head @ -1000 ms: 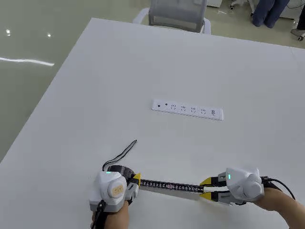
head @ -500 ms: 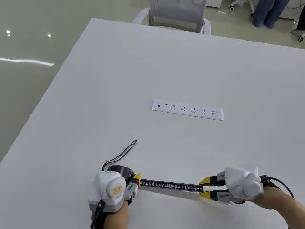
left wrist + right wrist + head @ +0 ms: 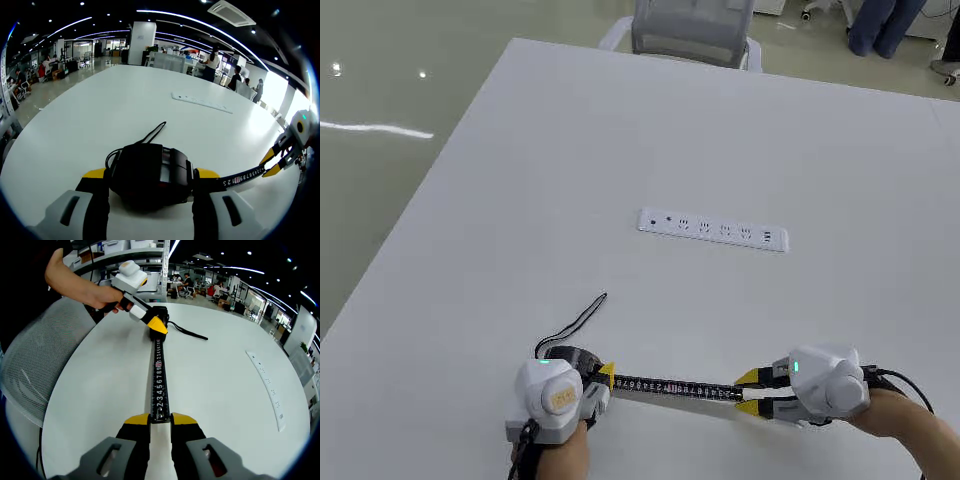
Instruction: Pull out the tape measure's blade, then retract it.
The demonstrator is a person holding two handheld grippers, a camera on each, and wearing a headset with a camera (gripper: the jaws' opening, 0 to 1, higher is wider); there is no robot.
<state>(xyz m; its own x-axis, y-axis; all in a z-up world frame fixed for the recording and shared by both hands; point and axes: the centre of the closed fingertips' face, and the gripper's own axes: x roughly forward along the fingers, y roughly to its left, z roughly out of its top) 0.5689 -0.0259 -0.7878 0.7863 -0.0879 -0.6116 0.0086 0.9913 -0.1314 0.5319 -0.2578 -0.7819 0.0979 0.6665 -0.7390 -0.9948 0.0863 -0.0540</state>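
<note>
The black tape measure case (image 3: pixel 150 172) rests on the white table, clamped between the yellow-tipped jaws of my left gripper (image 3: pixel 604 381). Its wrist strap (image 3: pixel 578 320) trails away across the table. The dark numbered blade (image 3: pixel 675 388) runs out of the case to the right, lying low over the table. My right gripper (image 3: pixel 748 392) is shut on the blade's free end (image 3: pixel 160 416). In the right gripper view the blade stretches straight ahead to the case (image 3: pixel 160 315) held by the left gripper (image 3: pixel 155 325). The right gripper (image 3: pixel 272 162) also appears at the right of the left gripper view.
A white power strip (image 3: pixel 713 229) lies across the middle of the table (image 3: pixel 620 140), beyond the blade. A grey mesh chair (image 3: pixel 692 30) stands at the table's far edge. The near table edge is close under both hands.
The right gripper has shifted slightly left toward the case, so the drawn length of blade looks a little shorter. The left gripper and case have stayed put.
</note>
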